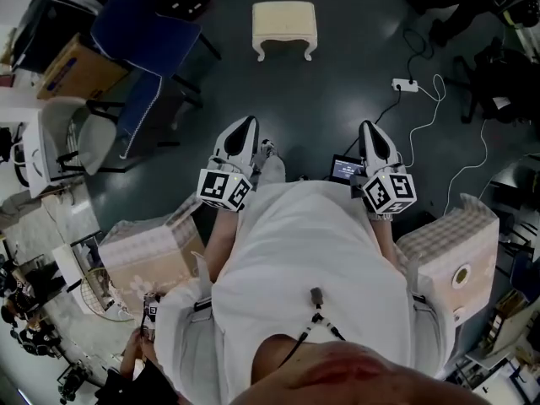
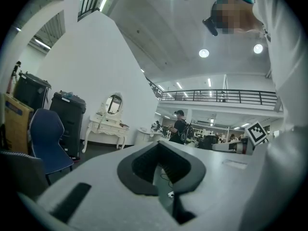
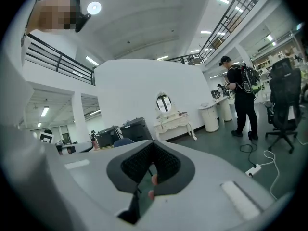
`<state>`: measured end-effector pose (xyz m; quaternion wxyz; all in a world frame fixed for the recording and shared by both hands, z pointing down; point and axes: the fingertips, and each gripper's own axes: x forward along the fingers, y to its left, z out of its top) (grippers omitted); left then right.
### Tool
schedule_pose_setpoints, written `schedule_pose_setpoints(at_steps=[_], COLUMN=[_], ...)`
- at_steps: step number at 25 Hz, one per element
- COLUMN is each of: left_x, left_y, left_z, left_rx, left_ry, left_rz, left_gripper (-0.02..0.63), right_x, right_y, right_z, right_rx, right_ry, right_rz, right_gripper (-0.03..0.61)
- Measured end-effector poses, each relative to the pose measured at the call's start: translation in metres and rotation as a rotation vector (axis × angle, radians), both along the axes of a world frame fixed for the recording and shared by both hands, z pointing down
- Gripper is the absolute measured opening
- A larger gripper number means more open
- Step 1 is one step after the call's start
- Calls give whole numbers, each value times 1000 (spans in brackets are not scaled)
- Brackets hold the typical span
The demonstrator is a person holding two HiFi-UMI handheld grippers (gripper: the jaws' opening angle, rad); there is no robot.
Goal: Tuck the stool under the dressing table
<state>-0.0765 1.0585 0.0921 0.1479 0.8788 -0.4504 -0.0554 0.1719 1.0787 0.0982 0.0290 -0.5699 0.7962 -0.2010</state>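
**Stool stood alone as closed grippers faced the dressing table**

A dark workshop floor stretched ahead of the person, with the cream stool alone on it and well apart from both grippers. The left gripper and the right gripper were held out level in front of the body. The fingers of each were pressed together on nothing, a carrying pose that suggested the approach came before any grasp.

The dressing table, white with an oval mirror, stood against the far white wall, outside the head view. On that evidence, the stool had not yet been reached.

A blue chair sat to the stool's left. A power strip and its white cable lay to the right, a likely snag for a dragged stool. A person in black stood to the right of the dressing table.
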Motion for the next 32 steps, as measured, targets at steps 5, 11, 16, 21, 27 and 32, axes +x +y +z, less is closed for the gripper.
schedule_pose_setpoints(at_steps=[5, 11, 16, 21, 27, 32], left_x=[-11, -23, -50, -68, -53, -33], left_y=[-60, -124, -159, -178, -202, -227], left_z=[2, 1, 5, 15, 34, 35], left_rx=[-2, 17, 31, -14, -47, -63], left_ry=[48, 54, 15, 38, 37, 16], left_rz=[23, 100, 125, 100, 115, 96], left_gripper=[6, 6, 6, 6, 6, 6], right_x=[-10, -29, -55, -60, -47, -19], right_y=[-54, -115, -148, -162, -187, -222], right_z=[-2, -6, -1, 5, 19, 35], right_rx=[-27, -32, -32, -69, -100, -127], right_ry=[-25, -28, -17, -28, 5, 8], right_rz=[43, 95, 107, 114, 101, 99], right_gripper=[8, 8, 8, 8, 8, 8])
